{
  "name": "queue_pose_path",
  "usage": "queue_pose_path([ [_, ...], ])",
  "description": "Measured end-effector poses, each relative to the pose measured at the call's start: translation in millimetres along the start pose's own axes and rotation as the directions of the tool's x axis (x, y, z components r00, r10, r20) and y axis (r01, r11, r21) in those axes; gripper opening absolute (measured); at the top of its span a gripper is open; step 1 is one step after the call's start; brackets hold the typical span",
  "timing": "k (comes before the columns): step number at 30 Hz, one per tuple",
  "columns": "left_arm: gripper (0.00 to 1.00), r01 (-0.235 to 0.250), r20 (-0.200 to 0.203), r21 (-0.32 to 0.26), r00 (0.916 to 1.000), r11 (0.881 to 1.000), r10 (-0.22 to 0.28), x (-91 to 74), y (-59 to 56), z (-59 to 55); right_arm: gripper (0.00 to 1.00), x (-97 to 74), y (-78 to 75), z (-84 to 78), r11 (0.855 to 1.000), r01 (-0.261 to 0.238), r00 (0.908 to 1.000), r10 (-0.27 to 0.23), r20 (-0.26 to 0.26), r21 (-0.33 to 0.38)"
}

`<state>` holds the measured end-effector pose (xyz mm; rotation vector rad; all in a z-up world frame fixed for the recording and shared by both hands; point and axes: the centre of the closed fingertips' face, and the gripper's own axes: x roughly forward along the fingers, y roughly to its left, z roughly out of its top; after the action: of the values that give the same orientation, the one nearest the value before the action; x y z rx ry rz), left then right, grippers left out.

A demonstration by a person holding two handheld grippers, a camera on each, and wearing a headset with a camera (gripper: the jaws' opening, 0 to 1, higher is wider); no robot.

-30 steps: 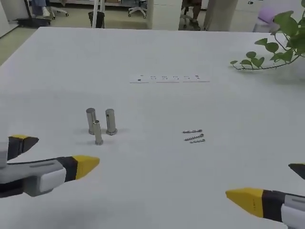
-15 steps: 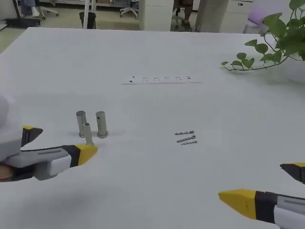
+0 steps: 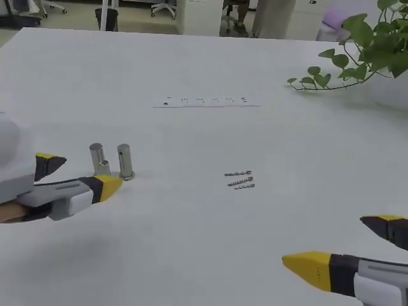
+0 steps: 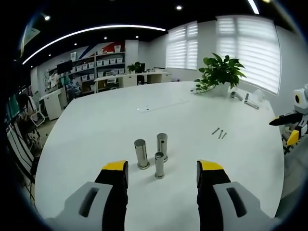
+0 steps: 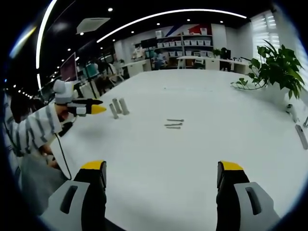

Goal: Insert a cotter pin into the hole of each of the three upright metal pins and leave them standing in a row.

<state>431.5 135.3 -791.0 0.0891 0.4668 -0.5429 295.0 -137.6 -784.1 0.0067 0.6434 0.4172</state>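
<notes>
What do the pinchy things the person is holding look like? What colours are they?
The left gripper and the right gripper look alike. Each has two long jaws that are grey, then black, with pointed yellow tips. A thin dark cable hangs under the left one. The person's sleeve has grey and white stripes.

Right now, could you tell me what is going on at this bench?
A person holds a two-jaw gripper in each hand over a white table. The left gripper, open, points at three metal pins standing upright in a tight cluster just ahead of its jaws. The right gripper, also open, hangs apart from three cotter pins lying loose on the table. No cotter pin is inserted yet.
</notes>
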Motion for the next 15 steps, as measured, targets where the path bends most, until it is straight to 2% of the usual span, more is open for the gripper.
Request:
queue_pose_path([
  [3,0.51,0.02,-0.004,0.027,0.9998,0.999,-0.02,6.0,-1.9,1.0,0.96,0.6,0.7,-0.4,1.0,-0.001,1.0,0.001,-0.002,0.004],
  [7,0.44,0.029,-0.035,0.071,0.999,0.997,-0.027,16.1,1.0,-1.9,0.95,1.6,1.1,-0.1,1.0,-0.001,1.0,0.001,0.003,0.013],
  [11,0.36,0.065,-0.064,0.096,0.9962,0.993,-0.059,25.4,0.8,-5.8,0.95,3.2,0.9,-2.5,1.0,-0.001,1.0,0.001,-0.004,0.017],
  [15,0.31,0.078,-0.095,0.14,0.9933,0.987,-0.066,31.4,1.4,-10.5,0.94,4.6,3.1,-4.2,1.0,-0.007,0.9999,0.007,-0.014,0.022],
])
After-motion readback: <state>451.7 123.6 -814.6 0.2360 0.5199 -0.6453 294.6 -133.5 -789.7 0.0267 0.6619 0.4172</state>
